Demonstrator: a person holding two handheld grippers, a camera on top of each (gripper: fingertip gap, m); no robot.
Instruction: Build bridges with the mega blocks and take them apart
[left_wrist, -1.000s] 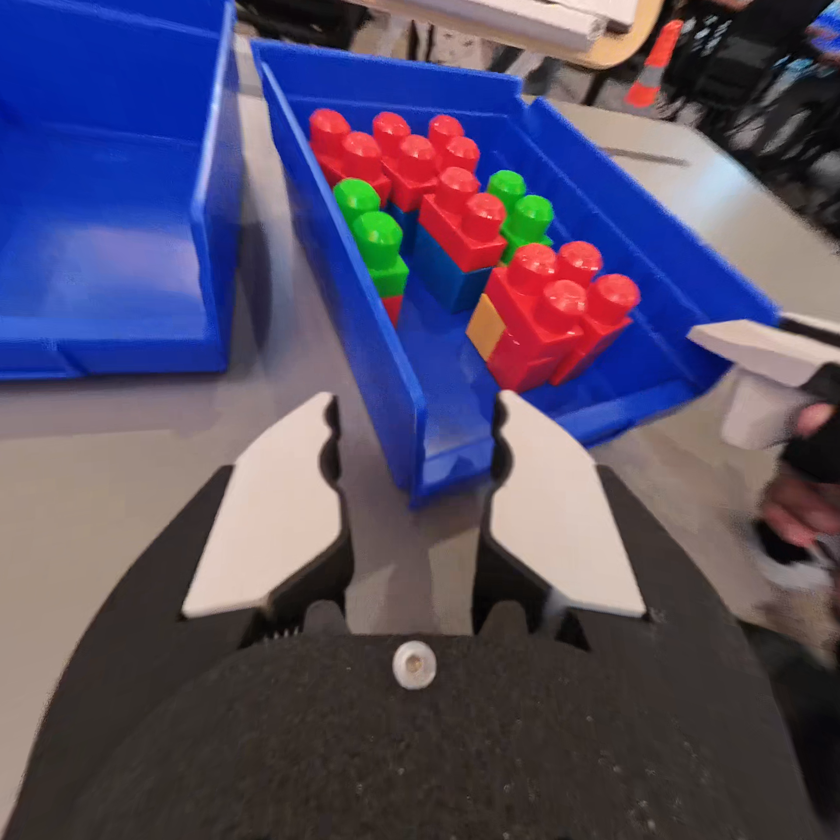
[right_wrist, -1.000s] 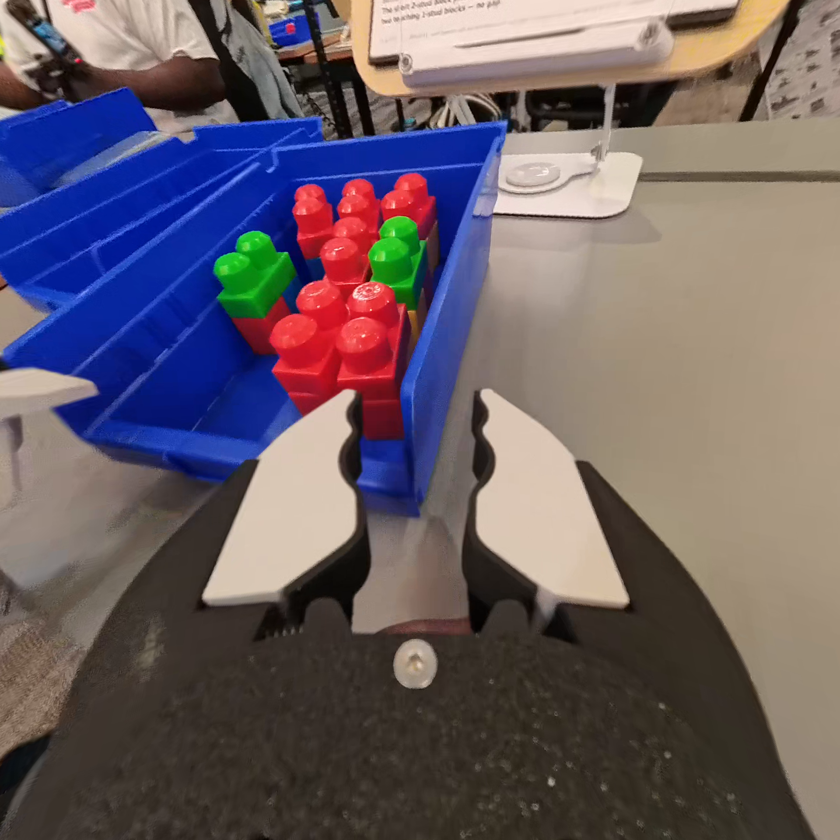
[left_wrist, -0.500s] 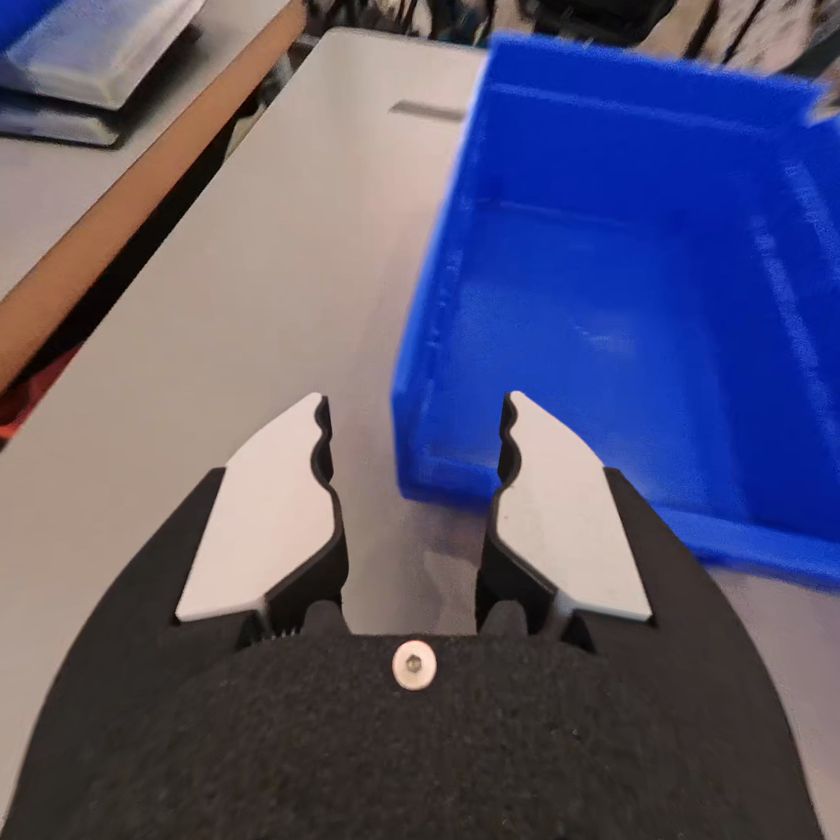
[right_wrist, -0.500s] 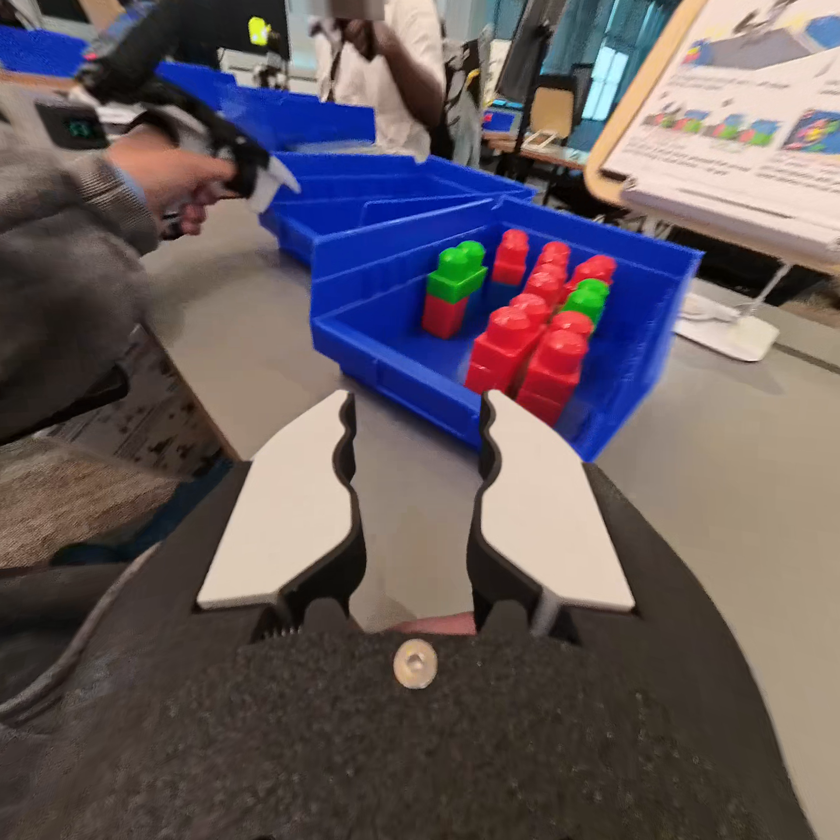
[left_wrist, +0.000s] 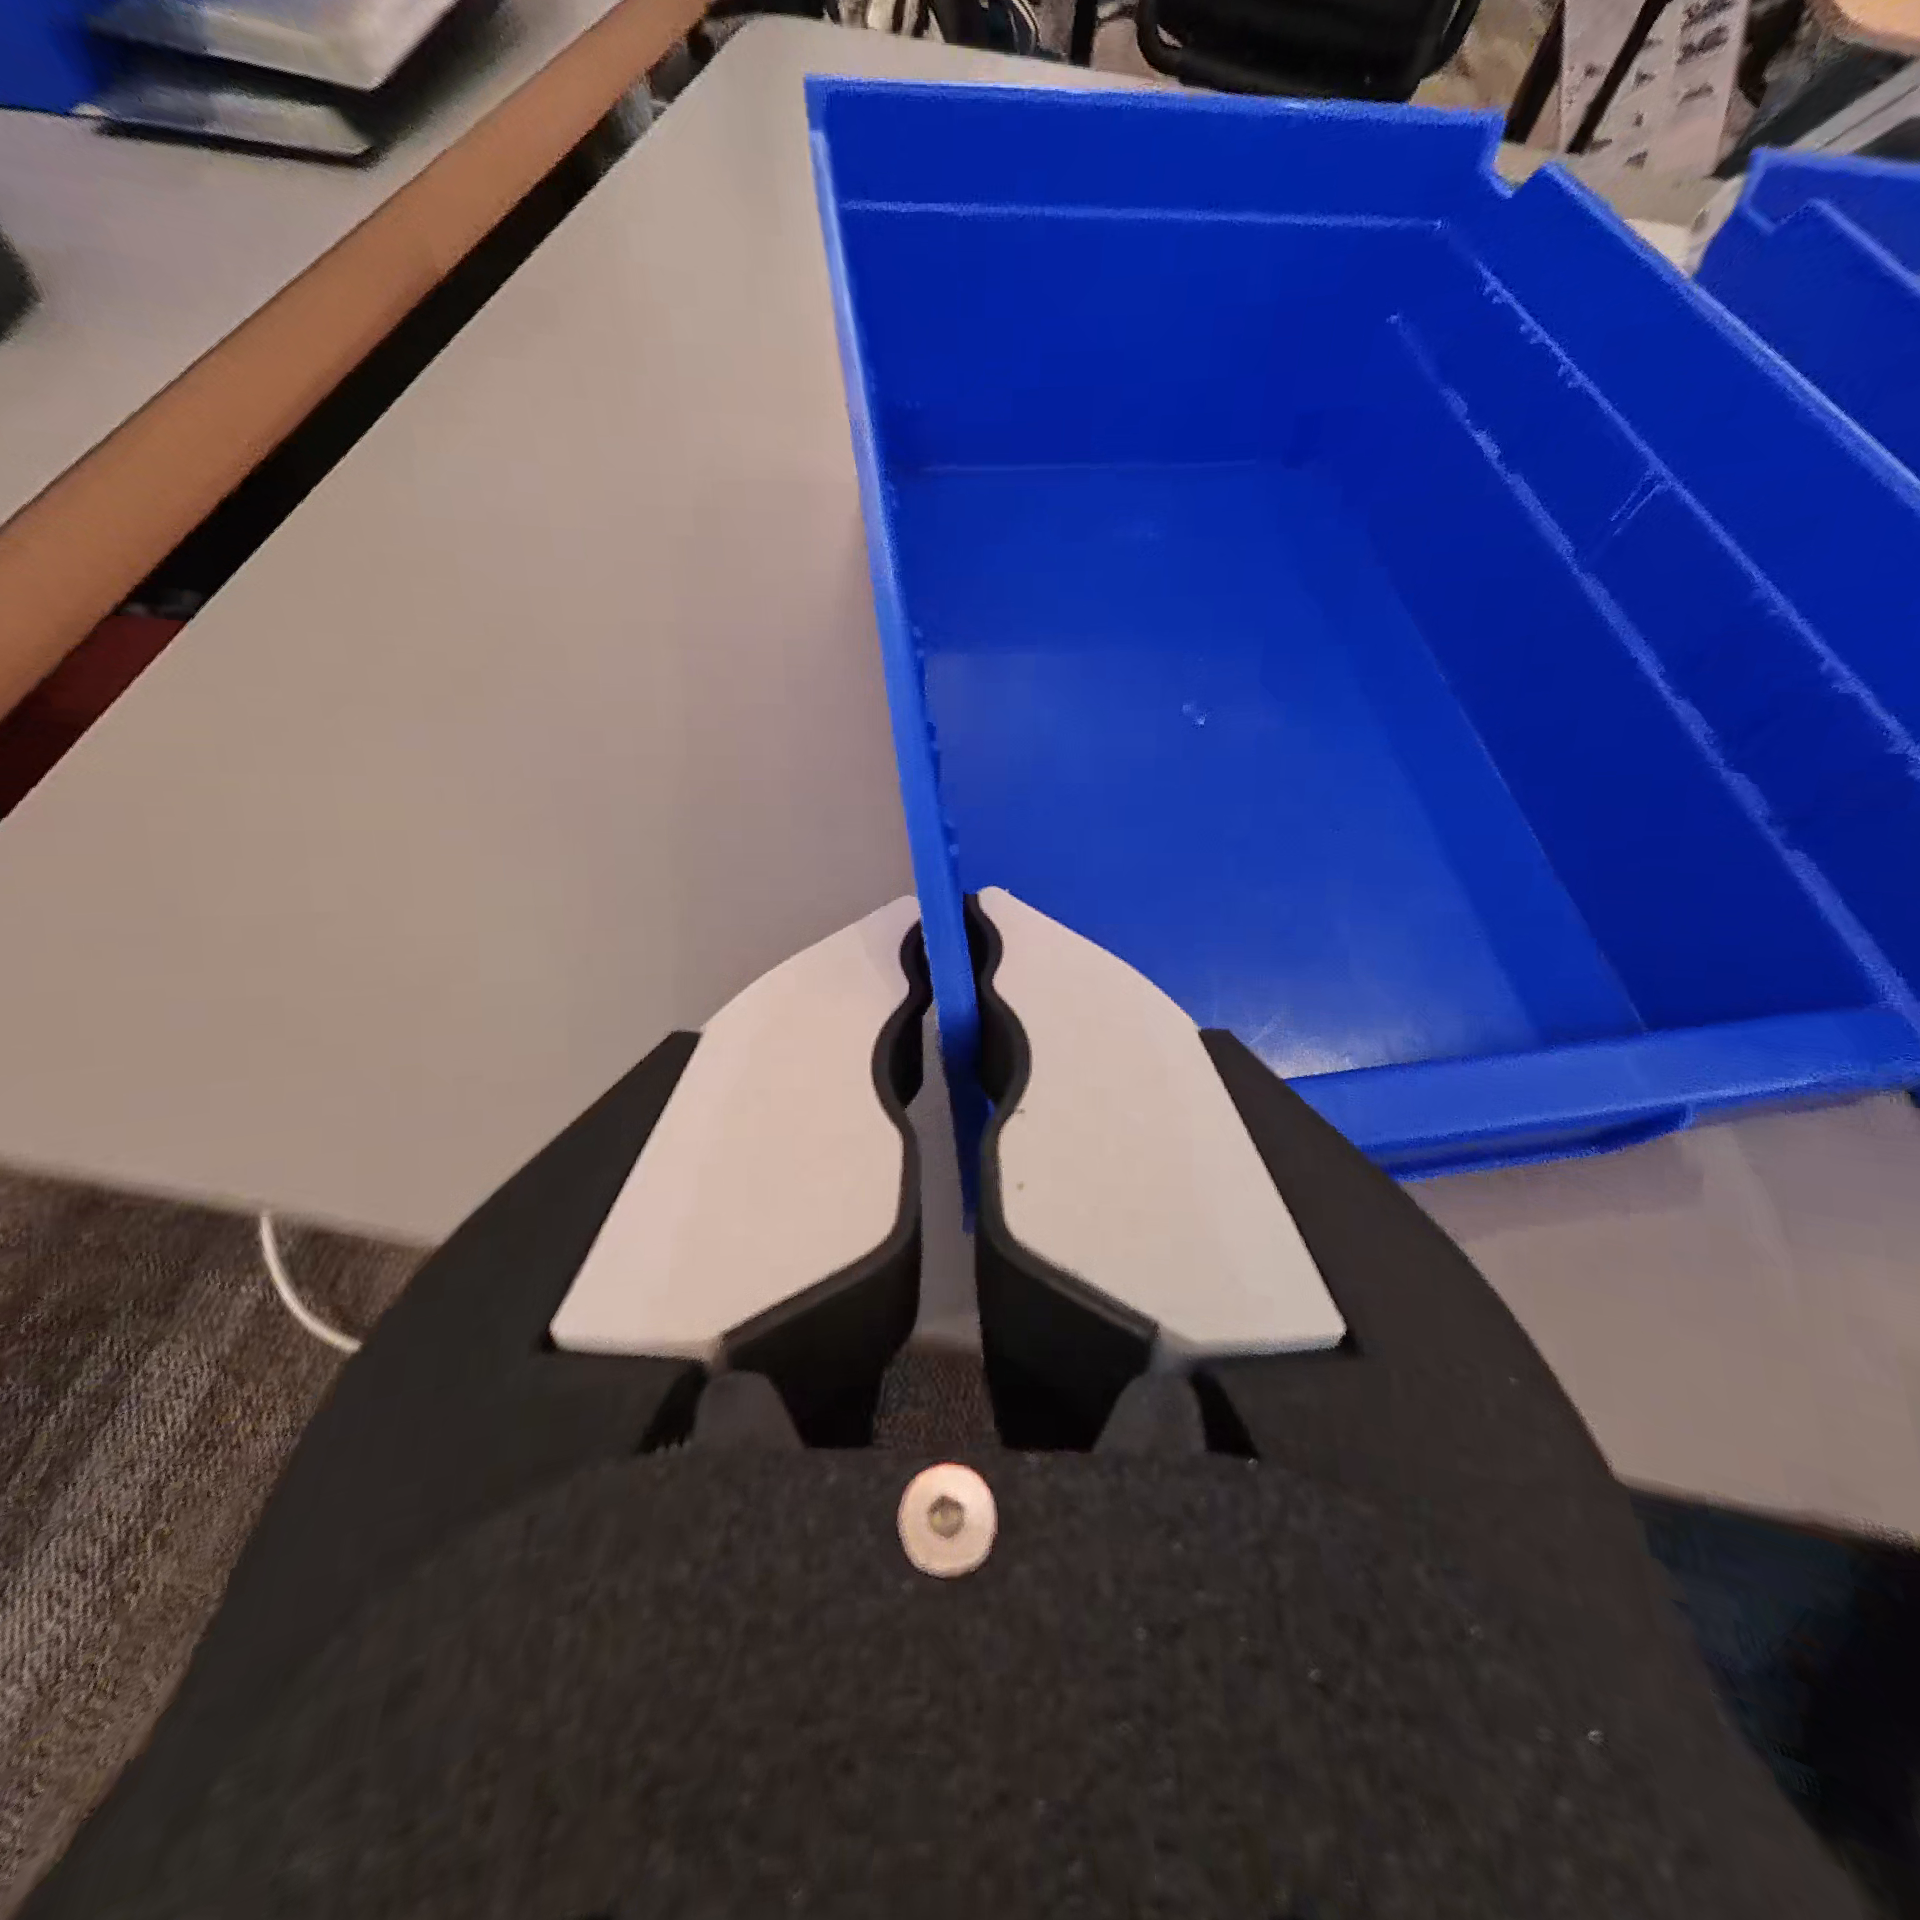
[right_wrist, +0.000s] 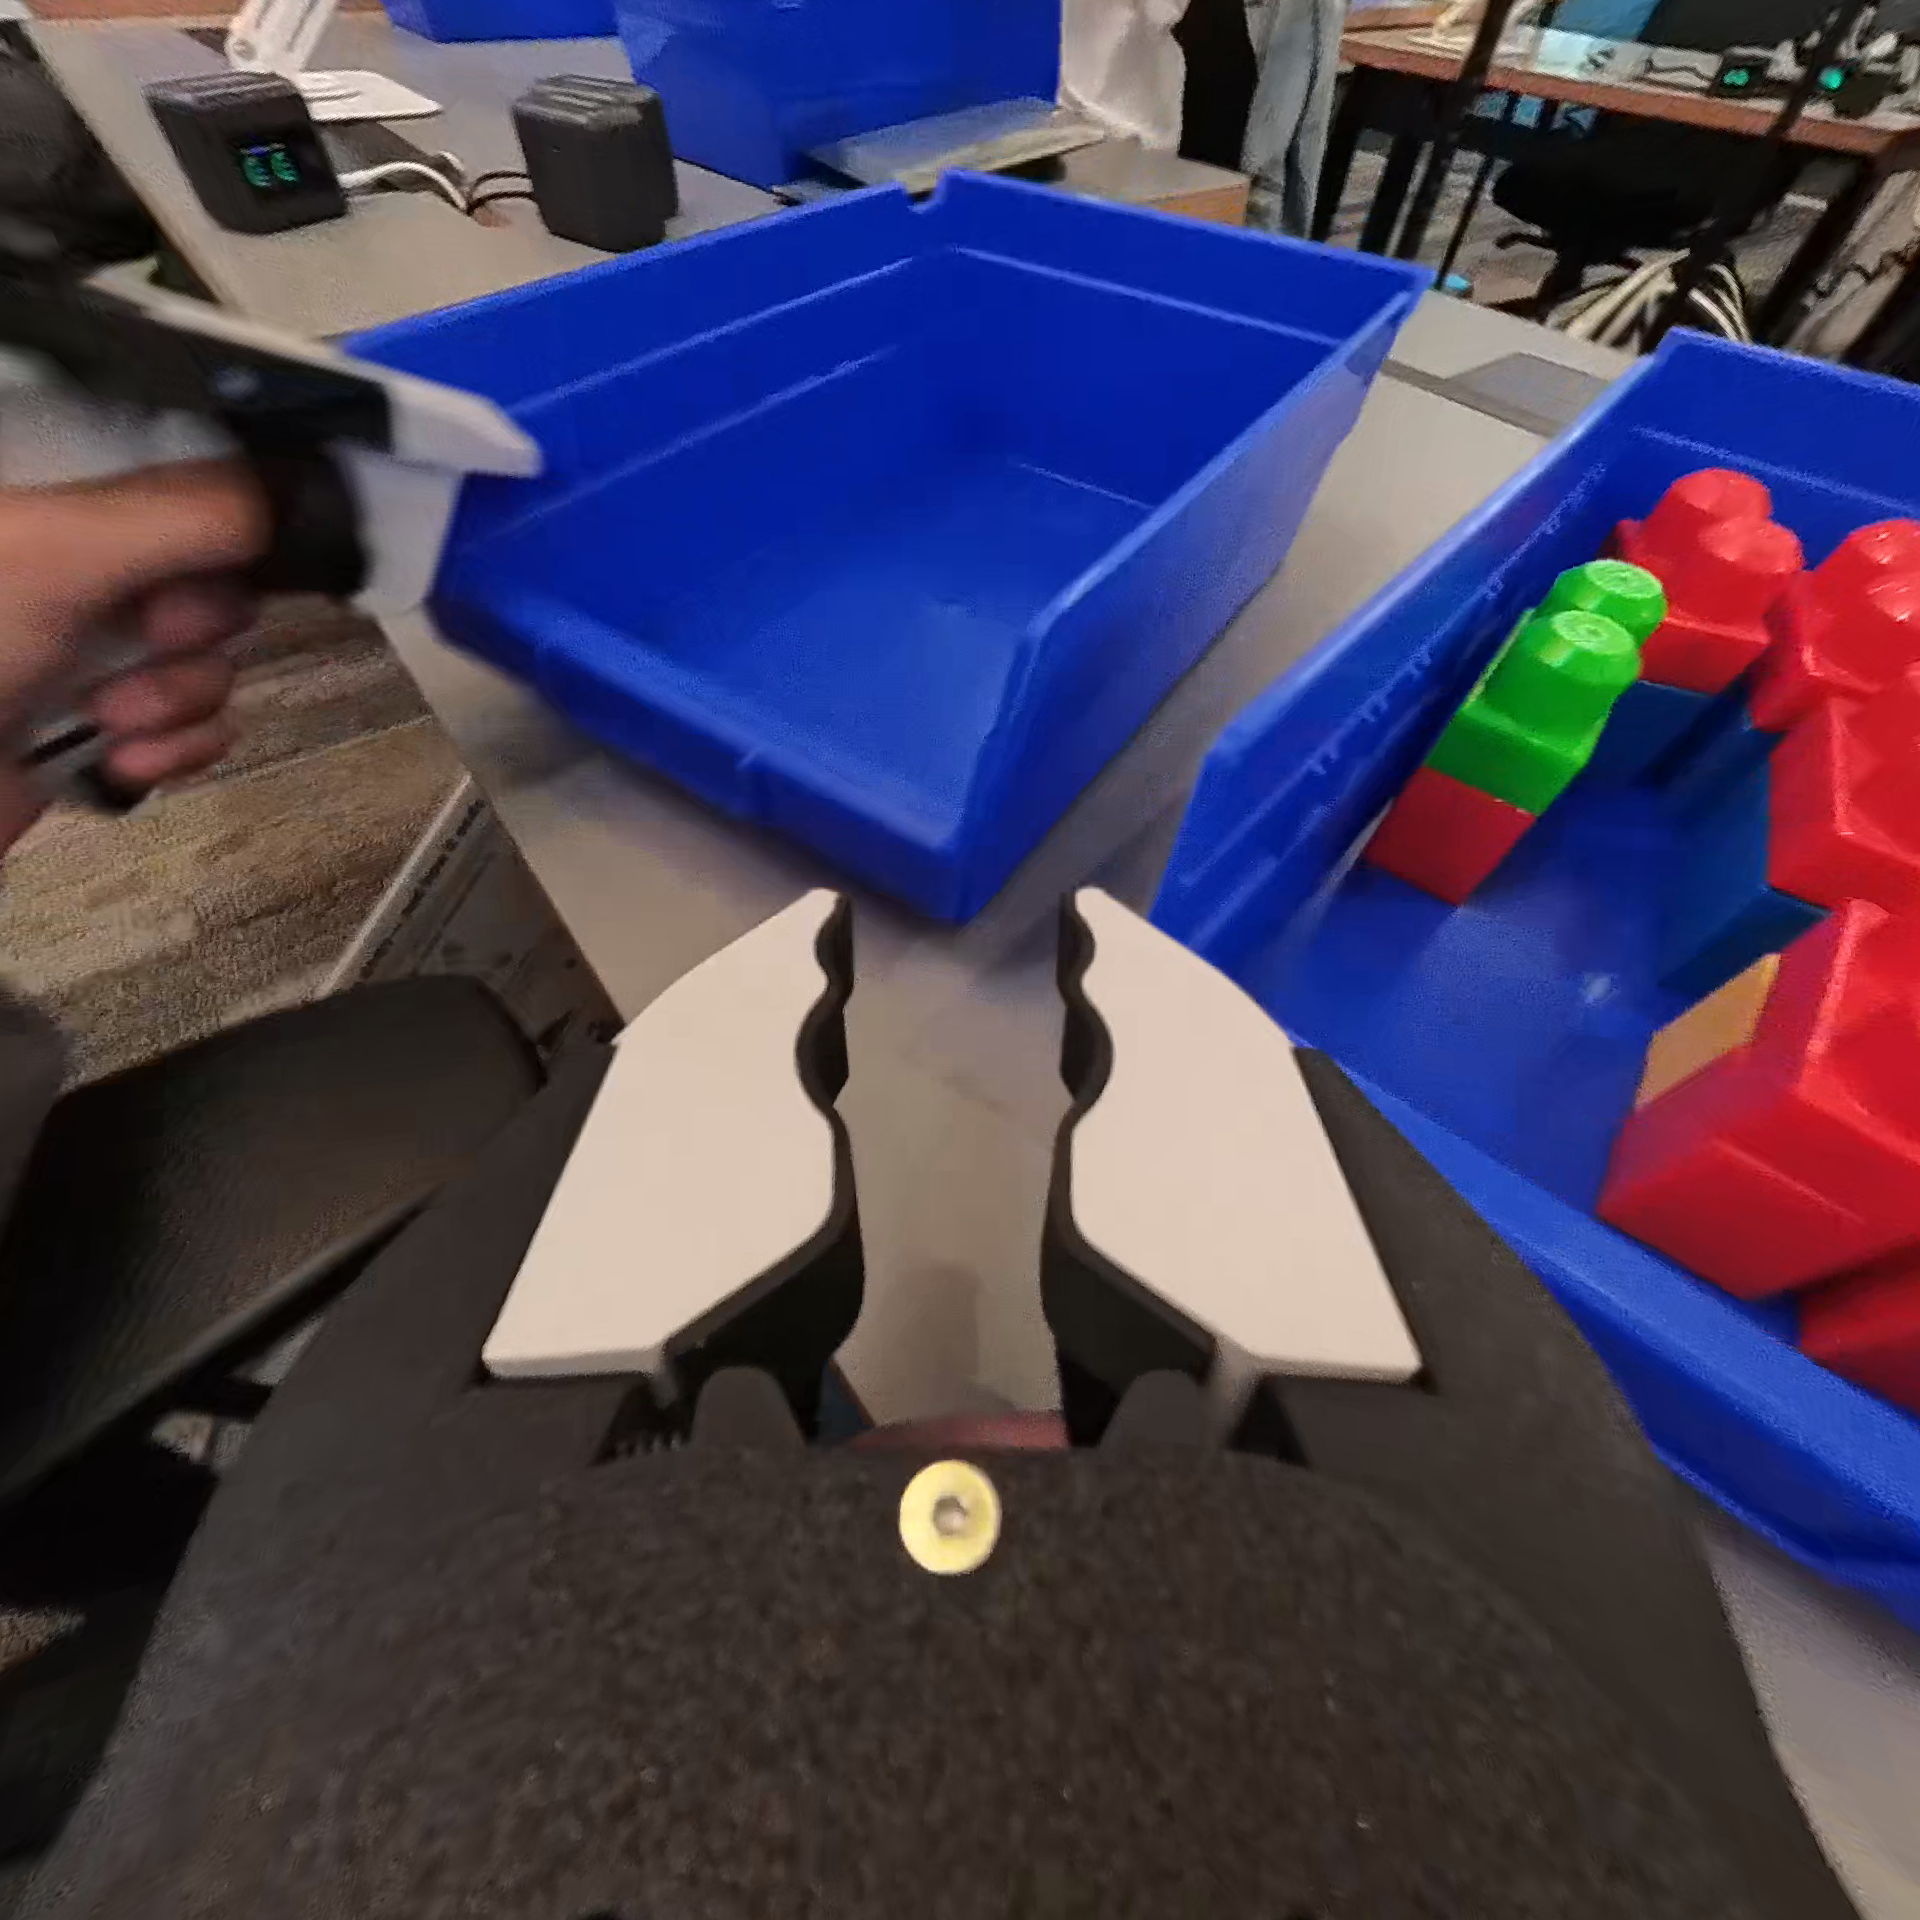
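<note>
While your left tongs (left_wrist: 943, 935) pinch the empty bin (left_wrist: 1299, 727) by its thin, stiff wall and your right tongs (right_wrist: 951, 925) hang open and empty, the light, hard, slick blocks (right_wrist: 1829, 831) sit stacked in the neighbouring bin (right_wrist: 1455, 1039), best gripped across their flat sides.

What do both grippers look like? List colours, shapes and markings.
The left gripper and right gripper match: two pale grey, wedge-shaped fingers with wavy black inner pads, on a grainy black body with one central hex screw. No cables or markings show on them.
</note>
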